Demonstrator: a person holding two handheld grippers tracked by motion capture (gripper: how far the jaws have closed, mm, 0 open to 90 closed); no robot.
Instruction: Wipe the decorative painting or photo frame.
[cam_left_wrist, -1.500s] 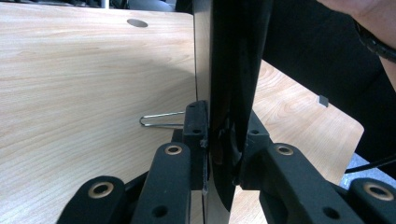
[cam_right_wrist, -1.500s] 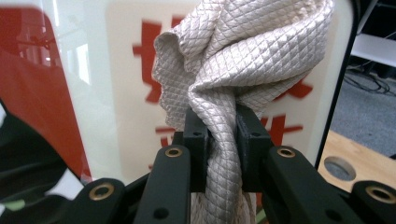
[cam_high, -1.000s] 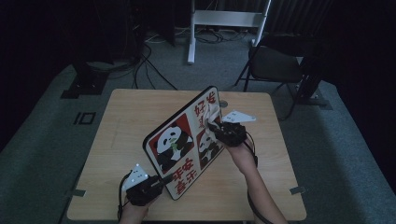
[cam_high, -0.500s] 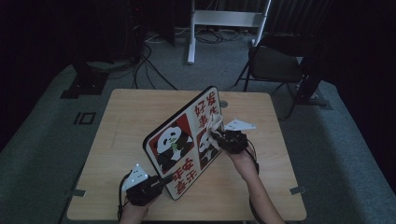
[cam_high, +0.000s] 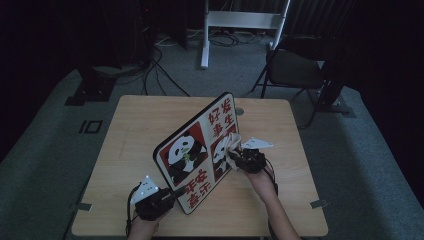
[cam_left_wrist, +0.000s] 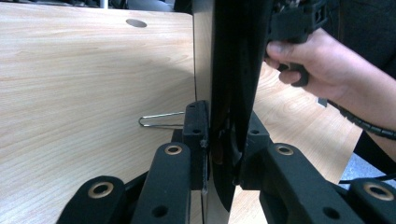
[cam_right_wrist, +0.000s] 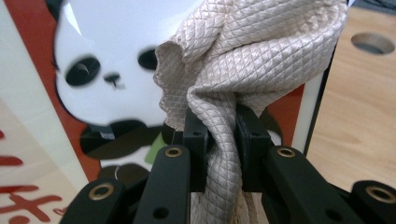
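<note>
Left gripper (cam_high: 172, 194) fingers clamp the upright panda-printed red, white and black board (cam_high: 197, 150); right gripper (cam_high: 235, 156) fingers pinch a beige quilted cloth (cam_right_wrist: 243, 60) against its face. Wiping seems underway, with most of the board apparently left.

Left tool (cam_left_wrist: 223, 140) clamps upright board (cam_left_wrist: 233, 70) edge; wire clip (cam_left_wrist: 159, 119) on table (cam_left_wrist: 70, 93).

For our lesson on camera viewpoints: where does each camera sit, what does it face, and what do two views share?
High view: above the person's side, looking down on the table; forearms and both claws show.
Left gripper view: on the left claw, facing the panda board edge-on; its jaws show.
Right gripper view: on the right claw, facing the cloth.
All share the board.
</note>
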